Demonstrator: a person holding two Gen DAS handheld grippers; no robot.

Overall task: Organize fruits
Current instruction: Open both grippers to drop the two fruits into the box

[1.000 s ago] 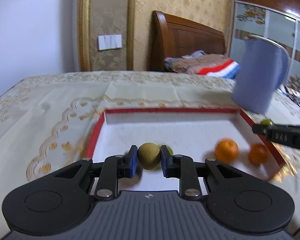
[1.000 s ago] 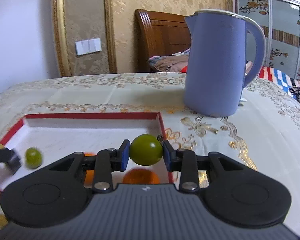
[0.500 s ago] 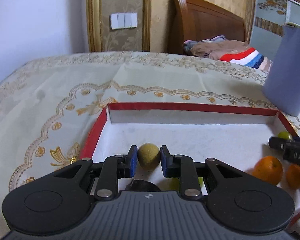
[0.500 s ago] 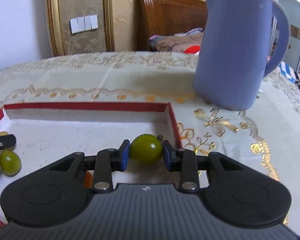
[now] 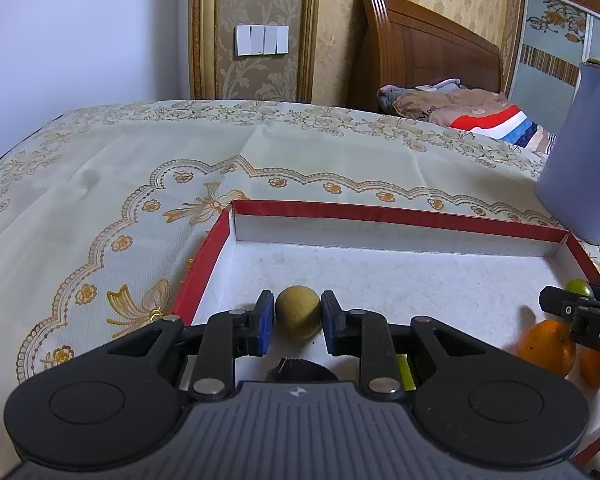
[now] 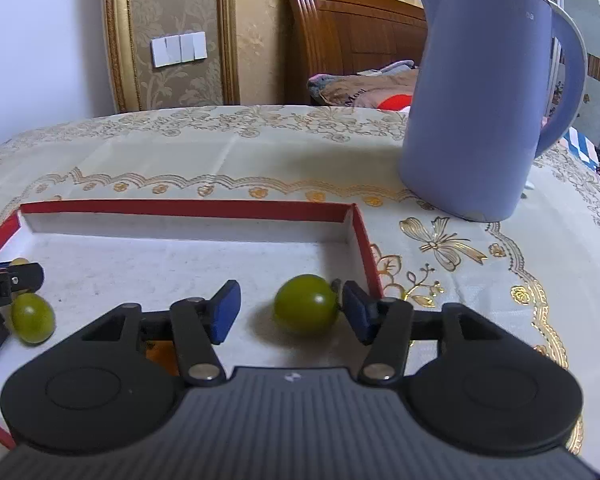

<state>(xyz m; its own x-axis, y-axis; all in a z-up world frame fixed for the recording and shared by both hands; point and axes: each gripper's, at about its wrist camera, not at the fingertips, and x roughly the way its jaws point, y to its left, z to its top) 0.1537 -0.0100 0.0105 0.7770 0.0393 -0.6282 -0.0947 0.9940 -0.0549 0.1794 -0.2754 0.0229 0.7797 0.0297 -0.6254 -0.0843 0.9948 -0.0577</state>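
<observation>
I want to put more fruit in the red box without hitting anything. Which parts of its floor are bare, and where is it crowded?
The white floor along the far wall of the red box is bare, and the middle too. The near edge is crowded: the brownish fruit in the left tongs, two oranges, a green fruit by the right wall between the opening right tongs.

I count two oranges [image 5: 548, 346], two green fruits [image 6: 306, 304], one brown fruit [image 5: 298, 318], one tray [image 5: 380, 216], one kettle [image 6: 476, 92].

A glossy green fruit [image 6: 306, 305] is lying on the red-rimmed tray's [image 6: 188, 208] matt, grainy white floor, beside a smooth plastic kettle [image 6: 480, 100]
</observation>
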